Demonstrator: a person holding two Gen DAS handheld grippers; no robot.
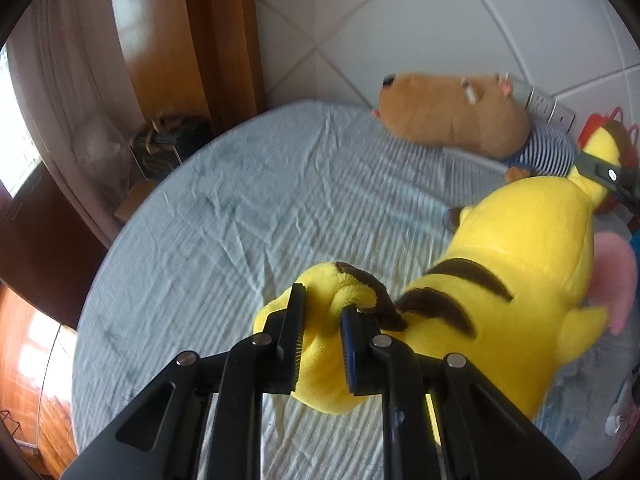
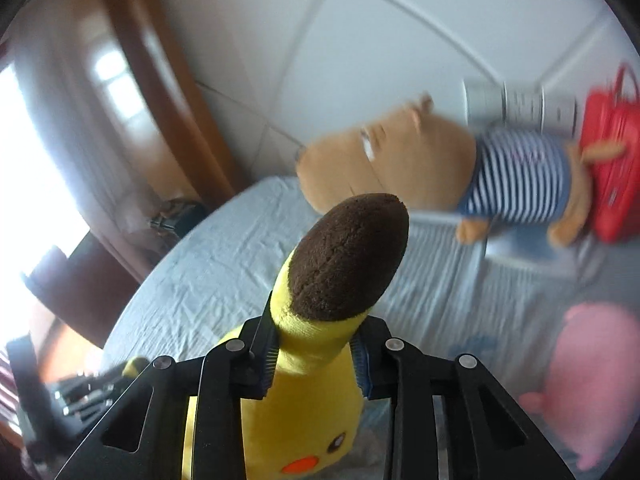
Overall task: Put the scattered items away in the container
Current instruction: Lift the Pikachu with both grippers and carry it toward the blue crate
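The left gripper (image 1: 322,312) is clamped on the tail end of the yellow Pikachu plush (image 1: 516,256), and the right gripper (image 2: 314,344) is closed on its brown-tipped ear (image 2: 348,252). The toy's long axis therefore spans between the two hands above the blue-sheeted bed (image 1: 224,208). The red basket (image 2: 612,160) lies ahead to the right, beyond the capybara plush (image 2: 400,168), nearer the right hand.
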